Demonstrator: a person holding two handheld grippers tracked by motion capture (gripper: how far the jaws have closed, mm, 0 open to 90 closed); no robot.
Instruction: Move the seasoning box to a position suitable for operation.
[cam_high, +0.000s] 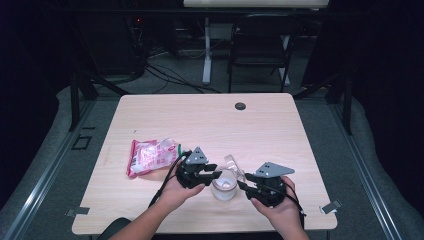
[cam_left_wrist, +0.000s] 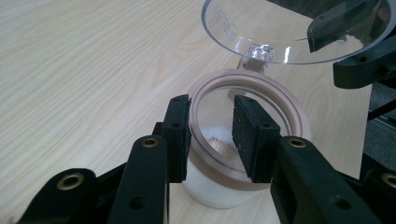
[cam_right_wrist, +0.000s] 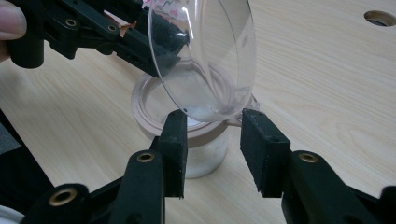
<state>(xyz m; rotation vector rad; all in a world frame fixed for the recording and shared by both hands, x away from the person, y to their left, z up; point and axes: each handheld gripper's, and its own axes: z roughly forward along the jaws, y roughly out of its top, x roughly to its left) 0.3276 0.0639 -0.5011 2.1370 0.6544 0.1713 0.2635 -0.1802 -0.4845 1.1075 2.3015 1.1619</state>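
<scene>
A small clear jar with a tan rim holds white powder and stands near the table's front edge. Its clear hinged lid is tipped up and open. My left gripper is open over the jar's mouth, one pad outside the rim and the other over the opening, with a gap between. My right gripper comes in from the right. Its pads sit against the two sides of the lid's lower edge, close to the hinge, and hold the lid up.
A pink and white snack bag lies on the wooden table left of my left hand. A round cable hole sits near the table's far edge. A dark chair stands on the floor beyond.
</scene>
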